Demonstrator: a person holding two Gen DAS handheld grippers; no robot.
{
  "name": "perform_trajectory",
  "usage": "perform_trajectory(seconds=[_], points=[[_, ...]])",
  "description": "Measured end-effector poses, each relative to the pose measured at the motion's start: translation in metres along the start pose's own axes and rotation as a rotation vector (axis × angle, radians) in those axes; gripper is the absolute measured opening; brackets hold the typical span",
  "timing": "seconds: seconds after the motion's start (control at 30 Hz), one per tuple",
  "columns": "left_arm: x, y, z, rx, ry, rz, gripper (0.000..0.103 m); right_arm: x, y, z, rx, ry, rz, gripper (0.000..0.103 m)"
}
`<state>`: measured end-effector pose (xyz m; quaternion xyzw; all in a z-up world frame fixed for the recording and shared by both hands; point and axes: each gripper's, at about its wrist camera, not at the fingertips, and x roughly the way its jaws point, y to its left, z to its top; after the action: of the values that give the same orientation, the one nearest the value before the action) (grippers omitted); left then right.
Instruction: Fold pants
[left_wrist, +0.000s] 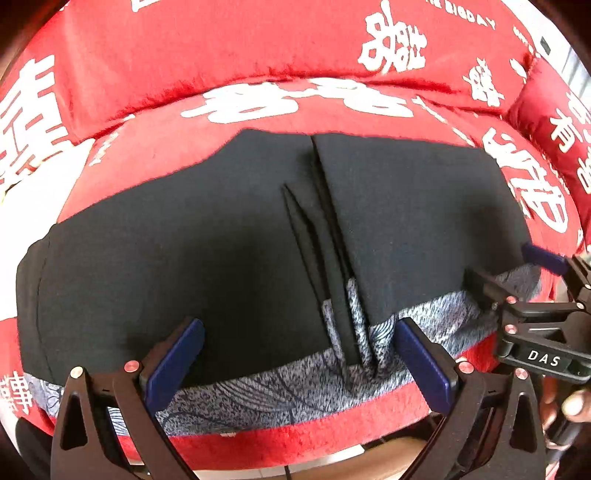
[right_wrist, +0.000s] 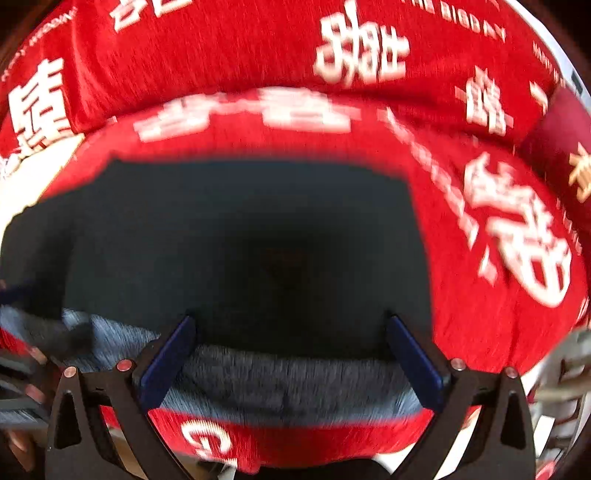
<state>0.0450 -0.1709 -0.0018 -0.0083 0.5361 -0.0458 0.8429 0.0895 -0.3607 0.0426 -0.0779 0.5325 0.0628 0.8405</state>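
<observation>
Black pants (left_wrist: 184, 258) lie flat on a red bedspread (left_wrist: 155, 147), their grey patterned waistband (left_wrist: 258, 395) toward me. Grey drawstrings (left_wrist: 354, 314) and a few creases run up the middle. My left gripper (left_wrist: 299, 343) hovers open over the waistband's middle with nothing pinched between its blue pads. My right gripper (left_wrist: 513, 269) is at the waistband's right end, open. In the blurred right wrist view the right gripper (right_wrist: 291, 332) stands wide open over the waistband (right_wrist: 288, 384) and black cloth (right_wrist: 240, 240), with nothing clamped.
A red quilt (left_wrist: 221, 55) with white characters is bunched behind the pants, and a red pillow (left_wrist: 546, 110) sits at the far right. The bed's near edge (left_wrist: 295, 443) runs just below the waistband. A hand (left_wrist: 576, 406) holds the right gripper's handle.
</observation>
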Motion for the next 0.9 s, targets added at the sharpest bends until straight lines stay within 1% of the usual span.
perform_trajectory(seconds=[0.07,0.1,0.13,0.17,0.2,0.23,0.27,0.3,0.33,0.37,0.4,0.43,0.47,0.5,0.57,0.6,0.63,0.67,0.7,0.73,0.77,0.8,0.83,0.87,0.9], points=[[-0.006,0.007,-0.002,-0.028,-0.01,-0.021,0.103,-0.002,0.001,0.006,0.011,0.032,-0.017,0.103],[-0.012,0.011,-0.004,-0.038,-0.022,-0.028,0.103,-0.008,0.003,0.01,0.032,0.031,-0.013,0.103],[-0.017,0.015,-0.004,-0.041,-0.038,-0.03,0.103,-0.013,0.005,0.012,0.047,0.009,0.003,0.103],[-0.022,0.02,-0.006,-0.046,-0.056,-0.019,0.103,-0.017,0.008,0.014,0.054,-0.011,0.013,0.103],[-0.023,0.027,-0.007,-0.054,-0.063,0.002,0.103,-0.014,0.015,0.015,0.045,-0.013,0.013,0.103],[-0.019,0.033,-0.008,-0.063,-0.051,0.029,0.103,-0.009,0.022,0.011,0.017,0.019,0.012,0.103],[-0.01,0.043,-0.011,-0.075,-0.011,0.061,0.103,0.002,0.032,0.009,-0.019,0.06,-0.005,0.103],[0.003,0.05,-0.014,-0.08,0.041,0.076,0.103,0.0,0.037,0.008,-0.032,0.032,-0.033,0.103],[0.005,0.052,-0.017,-0.048,0.031,0.072,0.103,-0.003,0.039,0.011,-0.023,0.021,-0.036,0.103],[0.0,0.048,-0.02,-0.001,-0.01,0.081,0.103,-0.004,0.041,0.015,-0.013,0.04,-0.027,0.103],[-0.002,0.047,-0.024,0.025,0.0,0.086,0.103,-0.006,0.045,0.019,-0.001,0.046,-0.029,0.103],[-0.004,0.047,-0.026,0.031,0.002,0.081,0.103,-0.01,0.049,0.02,-0.008,0.029,-0.04,0.103],[-0.011,0.051,-0.028,0.024,-0.017,0.069,0.103,-0.017,0.054,0.021,-0.026,0.009,-0.053,0.103],[-0.021,0.058,-0.031,0.0,-0.049,0.052,0.103,-0.025,0.062,0.022,-0.056,-0.014,-0.073,0.103],[-0.033,0.078,-0.032,-0.055,-0.082,0.038,0.103,-0.039,0.078,0.024,-0.113,-0.052,-0.093,0.103],[-0.035,0.092,-0.033,-0.09,-0.083,0.043,0.103,-0.046,0.089,0.028,-0.148,-0.07,-0.095,0.103],[-0.033,0.109,-0.034,-0.141,-0.066,0.06,0.103,-0.049,0.096,0.031,-0.166,-0.078,-0.096,0.103],[-0.029,0.121,-0.036,-0.177,-0.039,0.072,0.103,-0.052,0.104,0.037,-0.187,-0.087,-0.087,0.103],[-0.019,0.136,-0.039,-0.217,0.007,0.081,0.103,-0.055,0.116,0.045,-0.214,-0.096,-0.061,0.103],[-0.011,0.147,-0.042,-0.244,0.038,0.067,0.103,-0.057,0.127,0.051,-0.235,-0.1,-0.039,0.103],[-0.016,0.153,-0.047,-0.235,-0.016,0.028,0.103,-0.059,0.14,0.056,-0.26,-0.099,-0.02,0.103],[-0.018,0.153,-0.048,-0.218,-0.026,0.03,0.103,-0.058,0.156,0.065,-0.306,-0.097,0.008,0.103],[-0.018,0.151,-0.05,-0.193,-0.02,0.038,0.103,-0.06,0.171,0.071,-0.358,-0.099,0.037,0.103],[-0.018,0.147,-0.052,-0.156,-0.027,0.052,0.103,-0.059,0.191,0.082,-0.43,-0.104,0.071,0.103],[-0.02,0.148,-0.054,-0.154,-0.035,0.052,0.103,-0.058,0.205,0.09,-0.474,-0.105,0.089,0.103]])
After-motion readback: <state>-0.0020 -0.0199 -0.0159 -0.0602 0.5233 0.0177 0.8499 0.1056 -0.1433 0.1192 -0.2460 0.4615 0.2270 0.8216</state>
